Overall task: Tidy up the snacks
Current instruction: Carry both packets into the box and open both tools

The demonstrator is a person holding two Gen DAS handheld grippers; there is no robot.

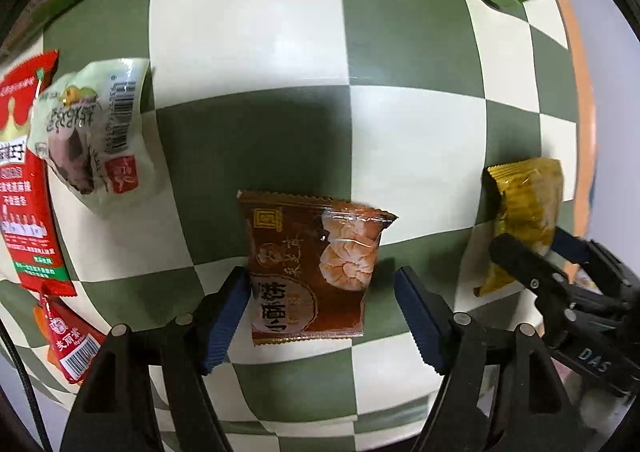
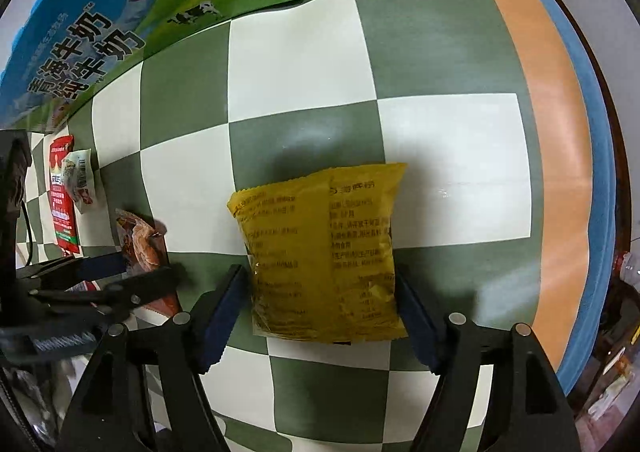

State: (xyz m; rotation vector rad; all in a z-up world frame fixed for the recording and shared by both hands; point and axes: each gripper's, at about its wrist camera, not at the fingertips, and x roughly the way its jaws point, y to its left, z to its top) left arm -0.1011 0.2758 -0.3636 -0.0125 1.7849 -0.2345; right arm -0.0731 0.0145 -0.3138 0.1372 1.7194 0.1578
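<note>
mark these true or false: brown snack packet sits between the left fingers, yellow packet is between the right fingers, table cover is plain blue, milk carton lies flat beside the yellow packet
1. The brown packet sits between the left gripper fingers: true.
2. The yellow packet is between the right gripper fingers: true.
3. The table cover is plain blue: false, it is checked green and white.
4. The milk carton lies beside the yellow packet: false, it stands well apart, at the far edge.

Pastry packet (image 1: pixel 310 268) lies on the checked cloth (image 1: pixel 248 44), crinkled packet (image 1: pixel 524 212) to its right.
</note>
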